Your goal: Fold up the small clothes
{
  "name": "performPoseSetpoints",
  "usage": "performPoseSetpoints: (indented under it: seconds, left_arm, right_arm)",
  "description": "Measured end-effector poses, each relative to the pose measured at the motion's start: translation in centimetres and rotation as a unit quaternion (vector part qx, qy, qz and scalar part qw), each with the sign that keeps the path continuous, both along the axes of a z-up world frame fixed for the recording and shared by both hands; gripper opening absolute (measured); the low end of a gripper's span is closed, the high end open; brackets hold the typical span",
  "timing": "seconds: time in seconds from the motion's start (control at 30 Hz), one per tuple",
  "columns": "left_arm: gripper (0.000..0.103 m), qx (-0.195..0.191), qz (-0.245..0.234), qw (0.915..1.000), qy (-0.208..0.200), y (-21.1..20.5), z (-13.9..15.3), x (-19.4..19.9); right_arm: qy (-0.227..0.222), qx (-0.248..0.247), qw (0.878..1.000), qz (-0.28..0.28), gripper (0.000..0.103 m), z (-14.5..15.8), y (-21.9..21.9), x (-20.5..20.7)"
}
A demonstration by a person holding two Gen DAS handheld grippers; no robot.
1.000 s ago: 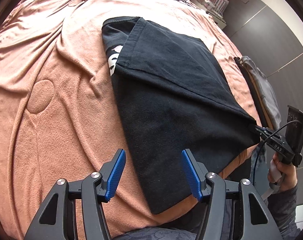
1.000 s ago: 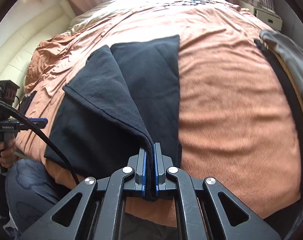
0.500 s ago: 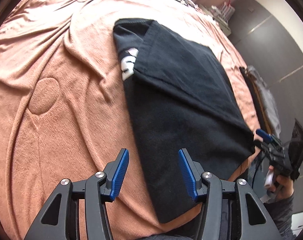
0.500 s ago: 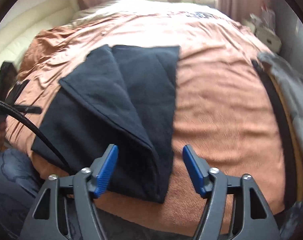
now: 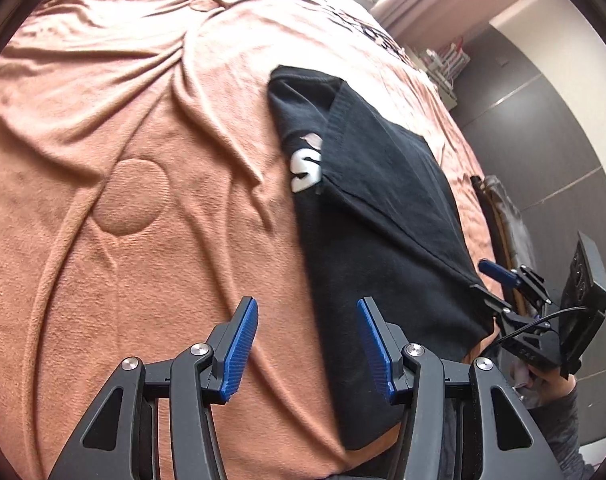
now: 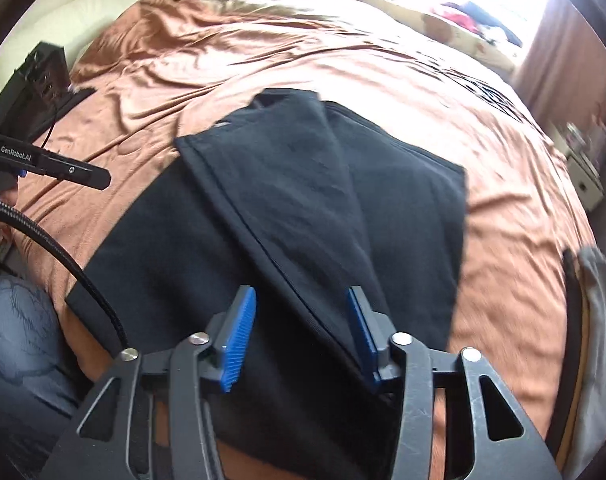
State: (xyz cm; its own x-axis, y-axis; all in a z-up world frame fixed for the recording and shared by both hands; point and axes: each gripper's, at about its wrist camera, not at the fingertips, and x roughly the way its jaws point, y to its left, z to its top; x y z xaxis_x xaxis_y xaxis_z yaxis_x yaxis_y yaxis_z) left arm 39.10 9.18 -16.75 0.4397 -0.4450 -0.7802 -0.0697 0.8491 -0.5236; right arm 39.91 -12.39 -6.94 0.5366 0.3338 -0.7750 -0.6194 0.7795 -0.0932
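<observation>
Left wrist view: the left gripper [image 5: 307,344] hovers with fingers spread and empty, the black shirt's [image 5: 375,232] near edge just ahead of its right finger. The right gripper [image 6: 301,334], also spread, straddles the folded flap's corner. Next, pinch both hem corners evenly, keeping edges aligned.

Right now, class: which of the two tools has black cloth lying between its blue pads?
The right tool: the black garment's folded edge runs between its open pads. The left tool frames mostly the brown blanket.
</observation>
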Motion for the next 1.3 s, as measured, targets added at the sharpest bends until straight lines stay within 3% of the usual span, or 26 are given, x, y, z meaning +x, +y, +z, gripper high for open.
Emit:
performPoseSetpoints:
  seconds: [0.43,0.47,0.53,0.57,0.63,0.77,1.0,1.3]
  left_arm:
    - [0.054,-0.045,0.047,0.9979,-0.006,4.8,-0.9,-1.9]
    - [0.054,-0.047,0.049,0.9977,-0.005,5.0,-1.0,-1.9]
    - [0.054,-0.047,0.049,0.9977,-0.003,5.2,-1.0,-2.0]
    - [0.054,-0.045,0.049,0.9978,-0.002,5.3,-1.0,-2.0]
    - [0.054,-0.043,0.049,0.9979,-0.001,5.2,-1.0,-1.9]
    - [0.054,-0.039,0.046,0.9982,0.0,4.5,-0.8,-1.2]
    - [0.054,-0.036,0.039,0.9986,-0.005,2.7,-0.4,-0.2]
    - [0.054,-0.028,0.035,0.999,0.0,1.6,-0.2,1.0]
  right_arm:
    - [0.003,-0.055,0.996,0.074,0.041,-2.4,8.2,4.5]
    - [0.006,-0.062,0.995,0.076,0.037,-2.9,8.6,4.9]
    - [-0.003,-0.069,0.995,0.07,0.011,-3.2,9.2,5.7]
    - [-0.008,-0.068,0.995,0.066,0.003,-3.1,9.3,5.9]
    - [-0.002,-0.053,0.997,0.062,0.002,-2.8,9.4,6.5]
    - [-0.004,-0.025,0.998,0.05,0.002,-1.6,8.0,7.4]
    - [0.0,0.045,0.999,-0.018,0.002,0.4,2.8,10.6]
    - [0.035,0.113,0.986,-0.12,0.002,-1.2,-3.5,14.5]
